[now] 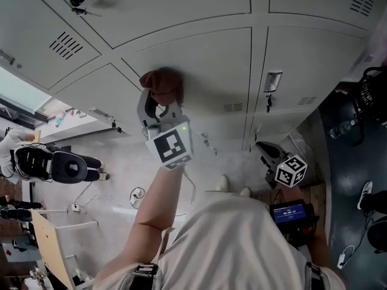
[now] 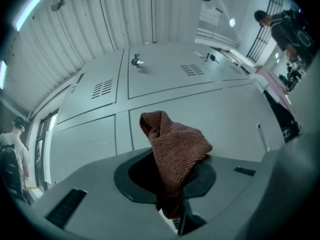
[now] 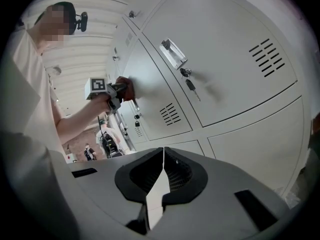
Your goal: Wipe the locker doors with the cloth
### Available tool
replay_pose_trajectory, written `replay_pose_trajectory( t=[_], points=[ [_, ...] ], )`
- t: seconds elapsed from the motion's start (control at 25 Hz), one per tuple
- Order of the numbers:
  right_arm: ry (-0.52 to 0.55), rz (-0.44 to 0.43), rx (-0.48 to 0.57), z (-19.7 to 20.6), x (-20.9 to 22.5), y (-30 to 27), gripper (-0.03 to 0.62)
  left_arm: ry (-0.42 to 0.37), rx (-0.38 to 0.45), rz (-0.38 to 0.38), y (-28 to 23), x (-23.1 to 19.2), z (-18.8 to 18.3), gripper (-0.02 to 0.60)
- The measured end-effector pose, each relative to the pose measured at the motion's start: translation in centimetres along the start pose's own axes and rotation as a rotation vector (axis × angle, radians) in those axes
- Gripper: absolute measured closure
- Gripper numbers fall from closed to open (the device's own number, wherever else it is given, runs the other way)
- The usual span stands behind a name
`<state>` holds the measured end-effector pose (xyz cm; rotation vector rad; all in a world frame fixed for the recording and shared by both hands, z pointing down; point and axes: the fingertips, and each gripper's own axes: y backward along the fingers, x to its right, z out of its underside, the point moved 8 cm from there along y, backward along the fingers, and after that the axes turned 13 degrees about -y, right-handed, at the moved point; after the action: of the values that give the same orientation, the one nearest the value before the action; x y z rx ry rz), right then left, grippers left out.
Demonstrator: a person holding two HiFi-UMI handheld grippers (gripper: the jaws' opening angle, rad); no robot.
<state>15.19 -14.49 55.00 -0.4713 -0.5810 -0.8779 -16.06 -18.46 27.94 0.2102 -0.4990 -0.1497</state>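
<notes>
Left gripper [image 1: 159,101] clamped on brown knitted cloth [image 1: 163,83], pressed against grey metal locker door [image 1: 211,65]; right gripper [image 3: 162,159] low right, jaws together, empty.

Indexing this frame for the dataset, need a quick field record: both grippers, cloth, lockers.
left gripper: shut on the cloth
cloth: reddish-brown, bunched, sticking out past the jaws
cloth contact: up against a grey locker door; seems to touch, not certain
right gripper: shut, nothing between its jaws, held by the person's side
other: key hanging in one door's lock
</notes>
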Motion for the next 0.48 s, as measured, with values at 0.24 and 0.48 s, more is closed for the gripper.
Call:
replay_pose_trajectory(
  t=[0.24,0.48],
  points=[
    [0.013,0.004,0.006,-0.3,-0.1,0.8,0.576,0.015,0.137,0.105,-0.9,5.1,-4.5,0.508],
    [0.014,0.023,0.024,-0.4,0.1,1.8,0.576,-0.032,0.179,0.322,-1.5,12.2,-7.2,0.508]
  ],
)
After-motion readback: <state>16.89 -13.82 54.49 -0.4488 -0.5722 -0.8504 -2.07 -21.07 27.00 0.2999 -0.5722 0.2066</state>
